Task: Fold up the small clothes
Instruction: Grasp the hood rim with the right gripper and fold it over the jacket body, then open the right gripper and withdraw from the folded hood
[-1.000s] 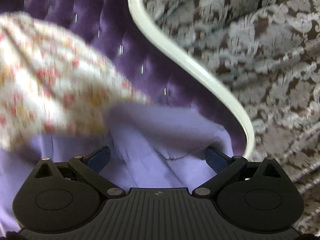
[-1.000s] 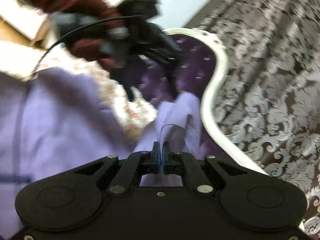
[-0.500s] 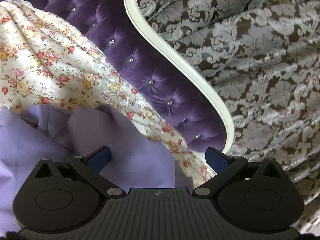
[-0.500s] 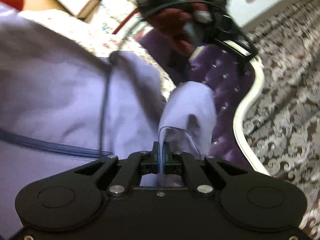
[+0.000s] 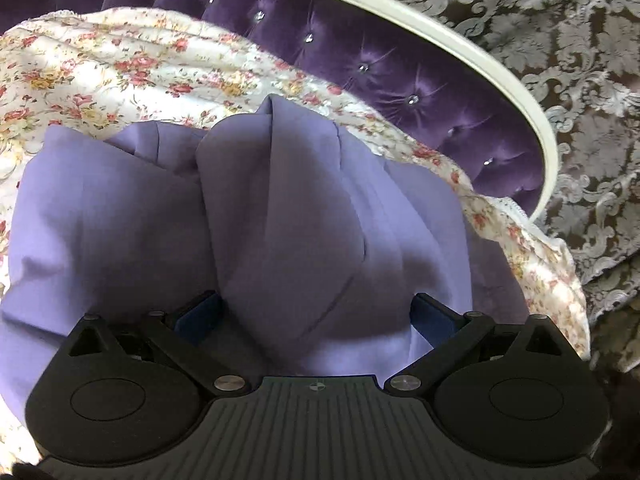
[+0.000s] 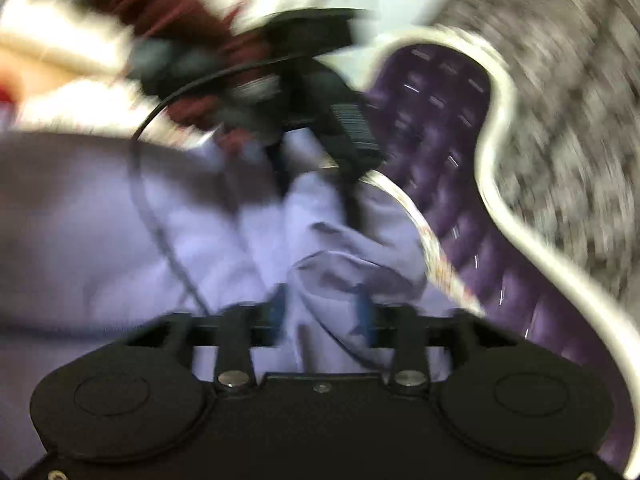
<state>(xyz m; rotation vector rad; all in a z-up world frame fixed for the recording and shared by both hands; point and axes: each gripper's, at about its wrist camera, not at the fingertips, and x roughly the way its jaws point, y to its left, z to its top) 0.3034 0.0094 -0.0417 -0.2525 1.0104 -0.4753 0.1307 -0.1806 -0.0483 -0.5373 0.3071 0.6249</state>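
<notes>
Between the parting fingers of the right gripper (image 6: 322, 314), the soft lilac cotton garment (image 5: 280, 216) slips free onto the floral bedsheet (image 5: 120, 68). The left gripper (image 5: 314, 314) gapes wide over a raised fold, gripping nothing. Fold released; next comes pinching a fresh edge.

No readable text or labels.
We see only a small round crosshair mark on the left gripper (image 5: 316, 312) body; a striped label in the right view is too blurred.

Black claw (image 5: 316, 316), dark-red knitted sleeve (image 6: 168, 40)
</notes>
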